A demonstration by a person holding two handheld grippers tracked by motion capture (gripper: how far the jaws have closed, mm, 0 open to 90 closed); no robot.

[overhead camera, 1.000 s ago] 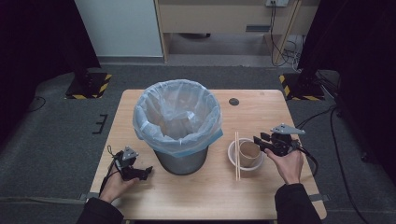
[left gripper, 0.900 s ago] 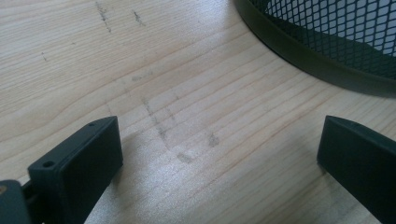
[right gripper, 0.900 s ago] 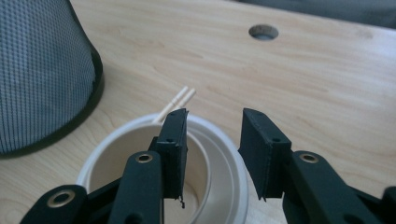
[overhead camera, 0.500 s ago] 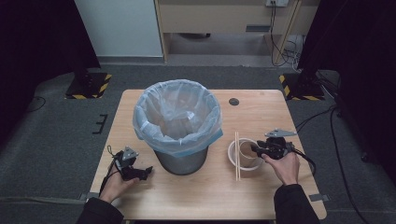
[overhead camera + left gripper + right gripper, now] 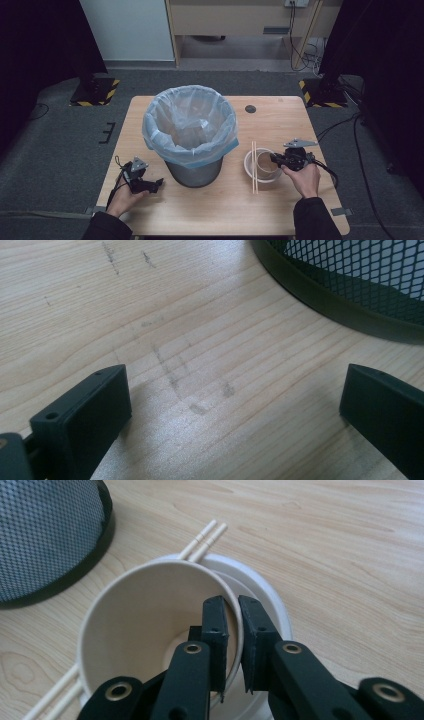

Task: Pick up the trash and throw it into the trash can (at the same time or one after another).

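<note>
High view: the right tool (image 5: 278,159) has come down from above onto the cup (image 5: 265,165) in the bowl (image 5: 248,167) beside the bin (image 5: 192,134).

Left tool view: jaws spread, idle on the table (image 5: 200,340).

Right tool view: jaws pinch the cup (image 5: 150,615) wall, so lifting looks next.

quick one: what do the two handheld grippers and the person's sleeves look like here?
Both grippers are black. The left gripper and right gripper each carry a grey three-cornered plate on top and trail a thin black cable. In the right gripper view the jaws are flat, blocky black pads on black linkage arms with brass-coloured pivot rivets. The left gripper view shows similar matte blocks with small holes. The sleeves are dark, black-looking.
</note>
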